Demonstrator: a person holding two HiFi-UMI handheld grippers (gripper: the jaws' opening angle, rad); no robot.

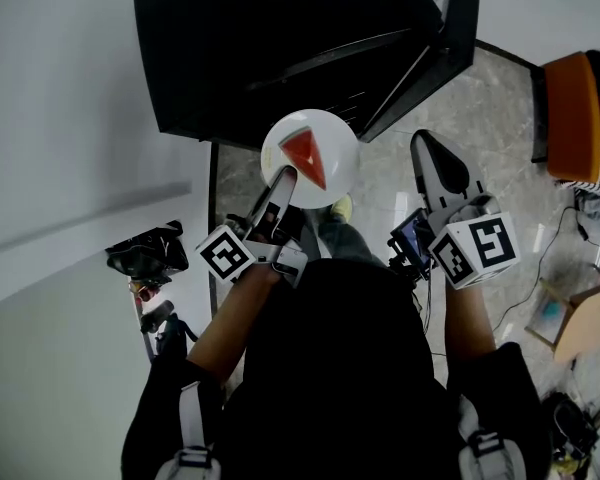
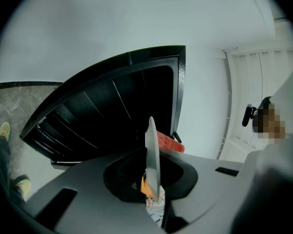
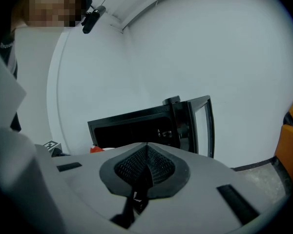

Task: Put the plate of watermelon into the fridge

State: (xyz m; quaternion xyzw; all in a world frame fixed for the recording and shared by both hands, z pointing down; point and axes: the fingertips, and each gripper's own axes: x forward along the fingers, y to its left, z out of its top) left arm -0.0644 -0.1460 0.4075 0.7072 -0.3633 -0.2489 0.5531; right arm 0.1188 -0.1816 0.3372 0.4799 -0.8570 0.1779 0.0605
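Left gripper (image 1: pixel 283 182) clamps the plate (image 1: pixel 332 135) by its rim.

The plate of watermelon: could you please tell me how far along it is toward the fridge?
Done: the fridge door stands open. In hand: the left gripper is shut on the plate at its rim, watermelon on it, in front of the opening. Left: set it inside, release, close the door.

Pale walls (image 1: pixel 60 118) are lit evenly and softly; the black fridge (image 1: pixel 280 48) interior is lost in shadow. Frames are bent by fisheye distortion, corners are darkened, and nearest surfaces are blurred.
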